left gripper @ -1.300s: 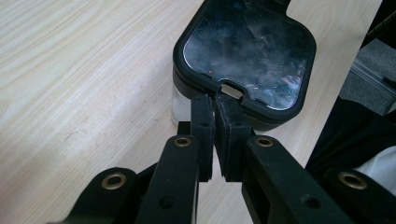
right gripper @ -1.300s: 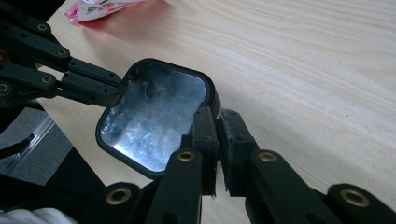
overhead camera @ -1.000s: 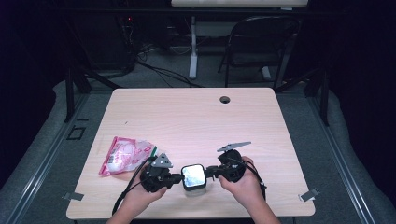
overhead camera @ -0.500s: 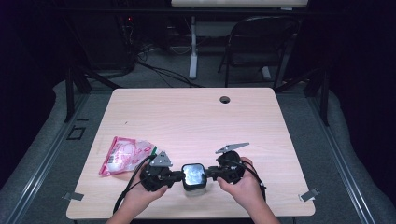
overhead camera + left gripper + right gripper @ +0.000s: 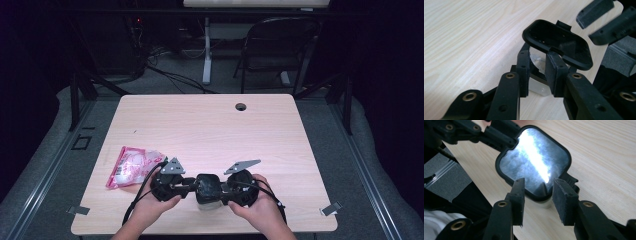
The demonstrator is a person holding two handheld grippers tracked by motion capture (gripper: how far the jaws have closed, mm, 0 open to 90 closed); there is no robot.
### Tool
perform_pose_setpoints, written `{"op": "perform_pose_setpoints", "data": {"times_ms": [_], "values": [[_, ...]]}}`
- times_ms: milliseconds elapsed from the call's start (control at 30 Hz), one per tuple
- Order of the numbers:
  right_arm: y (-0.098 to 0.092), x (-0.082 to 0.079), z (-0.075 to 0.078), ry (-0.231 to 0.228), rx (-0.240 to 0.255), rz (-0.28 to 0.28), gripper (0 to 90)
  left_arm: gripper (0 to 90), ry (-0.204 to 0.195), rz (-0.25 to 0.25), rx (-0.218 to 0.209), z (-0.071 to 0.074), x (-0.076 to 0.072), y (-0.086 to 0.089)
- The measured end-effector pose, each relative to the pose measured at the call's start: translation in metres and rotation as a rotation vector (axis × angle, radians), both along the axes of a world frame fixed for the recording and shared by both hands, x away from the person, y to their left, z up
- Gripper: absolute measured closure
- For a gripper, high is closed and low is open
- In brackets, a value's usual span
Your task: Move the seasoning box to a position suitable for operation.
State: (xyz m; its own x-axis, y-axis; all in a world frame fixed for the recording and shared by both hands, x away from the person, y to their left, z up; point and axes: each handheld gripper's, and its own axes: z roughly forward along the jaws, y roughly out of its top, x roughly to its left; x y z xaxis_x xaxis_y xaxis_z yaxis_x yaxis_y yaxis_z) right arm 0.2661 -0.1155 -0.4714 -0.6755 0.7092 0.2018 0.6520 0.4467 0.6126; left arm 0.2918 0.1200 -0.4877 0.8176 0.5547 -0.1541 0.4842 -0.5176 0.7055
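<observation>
A small clear container (image 5: 209,205) with a black lid (image 5: 207,184) stands near the table's front edge, between my two grippers. In the left gripper view the lid (image 5: 559,42) is tilted up and shows its hollow underside, and the clear container (image 5: 537,87) sits below it. My left gripper (image 5: 539,53) has its jaws apart under the lid's near rim; they have just been opening. In the right gripper view the lid's glossy top (image 5: 534,157) faces me. My right gripper (image 5: 540,182) stands astride the lid's near edge without pressing it, its jaws also just opening.
A pink plastic packet (image 5: 131,165) lies on the wooden table (image 5: 210,125) left of my left hand. A round cable hole (image 5: 241,106) is at the table's far edge. A folding chair (image 5: 280,45) and cables stand beyond the table.
Both grippers' jaws have spread apart at the lid. The lid's top, bright with glare before, now looks dark in the high view. The right hand has shifted slightly.
</observation>
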Motion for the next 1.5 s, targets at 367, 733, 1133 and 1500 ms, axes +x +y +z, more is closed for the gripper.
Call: {"op": "perform_pose_setpoints", "data": {"times_ms": [367, 733, 1133, 1500], "values": [[0.006, -0.01, -0.002, -0.041, -0.03, 0.039, 51.8, 69.4, -0.021, 0.009, 0.0, 0.004, 0.003, -0.005], [0.017, -0.01, -0.011, -0.121, -0.079, 0.035, 43.7, 66.9, -0.025, 0.003, -0.016, -0.001, 0.003, -0.008], [0.015, -0.007, -0.009, -0.102, -0.05, 0.028, 45.2, 64.2, -0.019, 0.037, 0.005, -0.014, 0.008, -0.01], [0.012, -0.008, -0.011, -0.112, -0.03, 0.022, 46.4, 67.9, -0.022, 0.038, 0.025, -0.022, 0.011, -0.012]]}}
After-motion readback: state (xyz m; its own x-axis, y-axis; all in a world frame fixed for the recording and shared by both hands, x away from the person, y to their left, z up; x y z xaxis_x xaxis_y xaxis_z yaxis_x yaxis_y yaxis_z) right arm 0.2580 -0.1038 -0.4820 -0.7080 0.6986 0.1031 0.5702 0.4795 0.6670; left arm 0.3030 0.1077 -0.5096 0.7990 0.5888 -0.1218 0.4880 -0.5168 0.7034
